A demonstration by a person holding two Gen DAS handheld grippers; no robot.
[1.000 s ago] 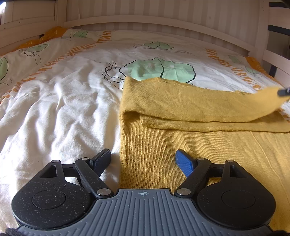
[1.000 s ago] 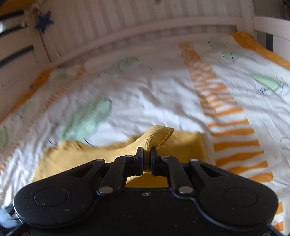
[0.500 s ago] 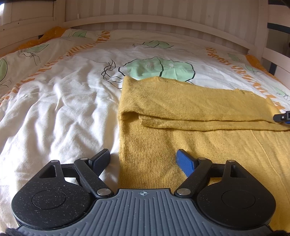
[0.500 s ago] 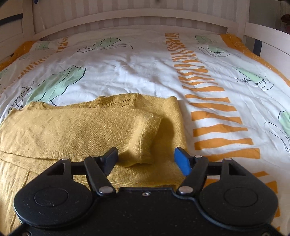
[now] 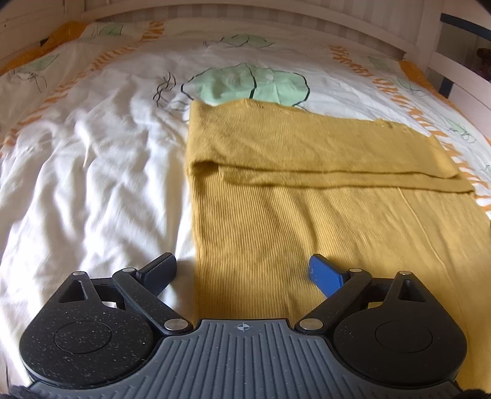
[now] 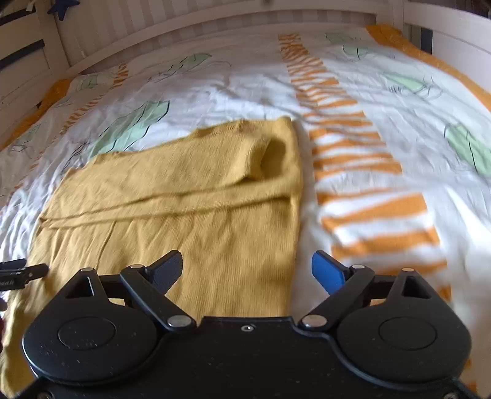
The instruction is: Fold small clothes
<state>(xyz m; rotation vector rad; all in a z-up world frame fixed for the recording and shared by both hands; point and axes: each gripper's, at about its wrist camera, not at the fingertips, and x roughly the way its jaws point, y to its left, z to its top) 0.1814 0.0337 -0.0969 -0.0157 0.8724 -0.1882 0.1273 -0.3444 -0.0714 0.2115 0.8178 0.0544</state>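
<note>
A mustard-yellow knitted sweater (image 5: 307,214) lies flat on the bed, its sleeves folded across the upper body as a band (image 5: 307,153). My left gripper (image 5: 242,273) hovers over the sweater's near left edge, jaws opening, nothing pressed between them. In the right wrist view the same sweater (image 6: 190,221) shows its folded sleeve cuff (image 6: 264,156) near the right edge. My right gripper (image 6: 247,271) stands over the sweater's near right edge, jaws opening wide, holding nothing. A dark part of the left gripper (image 6: 18,271) shows at the left border.
The white duvet (image 5: 92,184) with green leaf prints and orange stripes (image 6: 362,172) covers the bed. A white slatted bed frame (image 6: 214,21) encloses the far side and both flanks.
My right gripper let go of the sleeve cuff, opened, and drew back toward the near right edge; the sleeve now lies flat across the body. The left gripper opened a little wider.
</note>
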